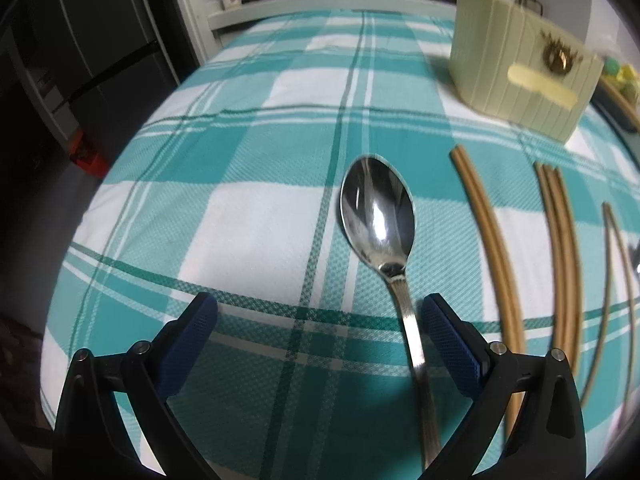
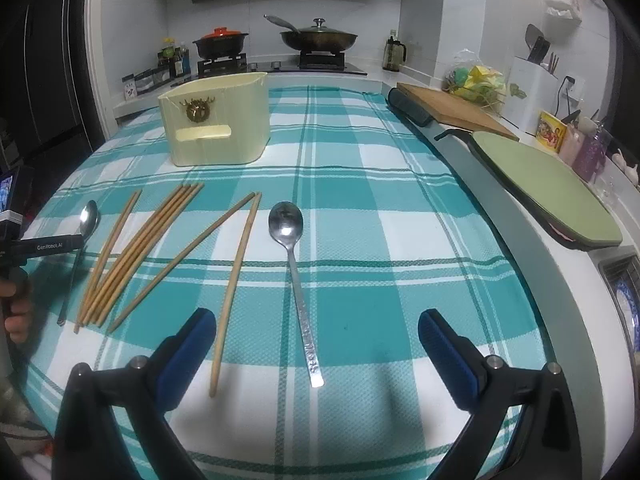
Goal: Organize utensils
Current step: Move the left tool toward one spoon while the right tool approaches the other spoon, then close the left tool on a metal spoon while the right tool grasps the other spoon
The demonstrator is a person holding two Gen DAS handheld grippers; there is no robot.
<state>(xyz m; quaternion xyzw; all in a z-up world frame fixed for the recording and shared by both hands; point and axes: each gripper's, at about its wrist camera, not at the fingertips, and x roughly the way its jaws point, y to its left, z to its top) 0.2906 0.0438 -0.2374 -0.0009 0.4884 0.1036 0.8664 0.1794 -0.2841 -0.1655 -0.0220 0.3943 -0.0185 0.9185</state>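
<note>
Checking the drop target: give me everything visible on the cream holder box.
The holder box is a pale cream, plastic-looking container with vertical ribbing, rounded corners and an open top. Its front carries a gold antlered ornament above a plain raised bar. It stands upright on the teal checked cloth, beyond the tips of the chopsticks and both spoons, touching none of them. Its inside is not visible.

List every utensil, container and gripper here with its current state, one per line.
Left gripper: open, straddling a spoon handle.
Left spoon: lying flat, bowl up, not gripped.
Right gripper: open, empty.
Right spoon: lying flat on the tablecloth, bowl up.
Chopsticks: loose on the cloth, scattered, none in the holder.
Utensil holder: upright; inside not visible.
Wok: lid on.
Clay pot: lid on.
</note>
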